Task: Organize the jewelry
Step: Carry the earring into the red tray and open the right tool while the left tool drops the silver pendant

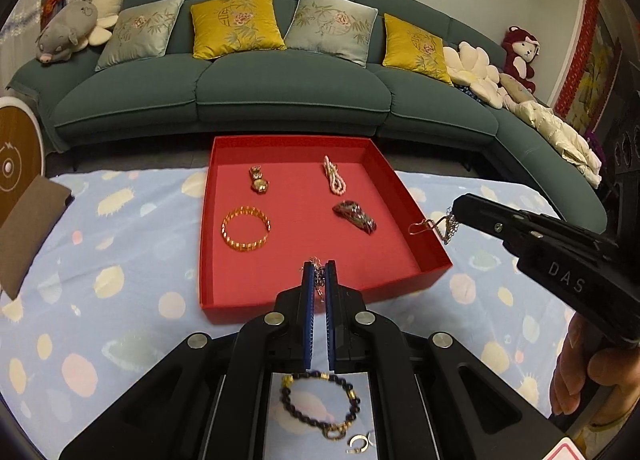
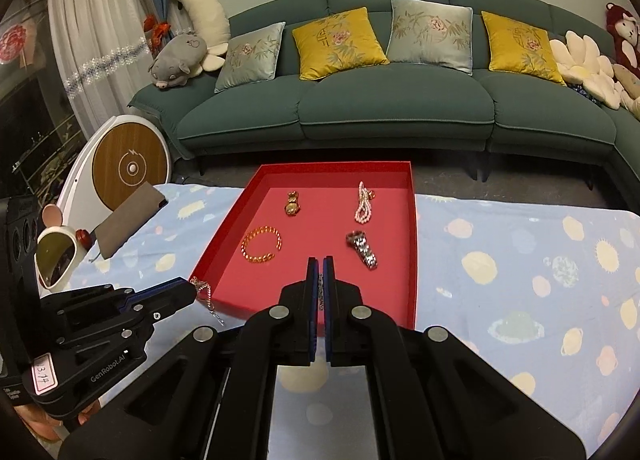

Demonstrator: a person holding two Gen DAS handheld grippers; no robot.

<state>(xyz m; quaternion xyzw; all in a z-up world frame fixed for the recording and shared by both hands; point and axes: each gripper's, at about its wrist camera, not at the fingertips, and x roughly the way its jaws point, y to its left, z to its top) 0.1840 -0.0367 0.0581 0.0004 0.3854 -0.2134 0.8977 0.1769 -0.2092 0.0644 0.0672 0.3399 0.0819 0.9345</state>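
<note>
Planet-printed blue cloth is covering the worktop [image 1: 120,268], and the red tray [image 1: 208,220] is serving as the landmark. Nearest of all, short of the tray's near wall, a dark beaded bracelet [image 1: 320,404] and a small gold ring [image 1: 359,442] are lying on the cloth under the left tool [image 1: 319,272]. That tool is clenched on a thin silver chain [image 1: 319,280], hanging just over the tray's near edge. The right tool [image 2: 319,268] is likewise clenched on a fine chain [image 2: 320,292], poised over the near right side of the tray. Whether these are two ends of one chain I cannot tell. Open red floor is lying straight ahead of both tools, the likely drop spot. Farther inside the tray are sitting a gold bangle [image 1: 245,229], a metal watch [image 1: 355,217], a gold trinket [image 1: 259,179] and a pink bead strand [image 1: 334,176]. Beyond the tray a green sofa [image 1: 280,88] is closing the room.
</note>
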